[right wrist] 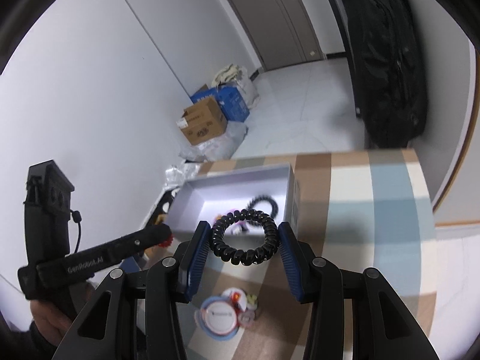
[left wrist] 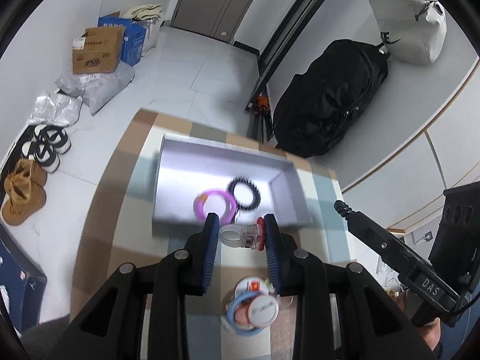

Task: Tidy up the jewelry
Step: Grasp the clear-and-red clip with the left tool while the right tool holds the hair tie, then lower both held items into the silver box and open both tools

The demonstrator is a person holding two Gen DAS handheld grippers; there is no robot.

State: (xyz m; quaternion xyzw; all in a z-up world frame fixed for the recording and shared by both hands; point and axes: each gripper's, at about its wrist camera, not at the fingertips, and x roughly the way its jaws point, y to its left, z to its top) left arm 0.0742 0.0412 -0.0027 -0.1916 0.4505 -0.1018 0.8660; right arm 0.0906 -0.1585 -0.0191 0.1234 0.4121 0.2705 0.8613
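In the left wrist view my left gripper (left wrist: 240, 225) is shut on a clear ring with a red flower top (left wrist: 241, 235), held just in front of the open white box (left wrist: 186, 186). In the box lie a pink spiral hair tie (left wrist: 213, 205) and a black spiral hair tie (left wrist: 244, 193). In the right wrist view my right gripper (right wrist: 244, 228) is shut on another black spiral hair tie (right wrist: 244, 237), close to the box (right wrist: 228, 189). The left gripper (right wrist: 165, 237) shows at the left of that view, red at its tip.
A small pile of round badges and a blue ring (left wrist: 253, 309) lies on the checked tablecloth (left wrist: 120, 210) under the grippers, also visible as the pile (right wrist: 228, 312). A black bag (left wrist: 330, 99) stands beyond the table. Cardboard boxes (left wrist: 99, 51) and shoes (left wrist: 45, 147) are on the floor at left.
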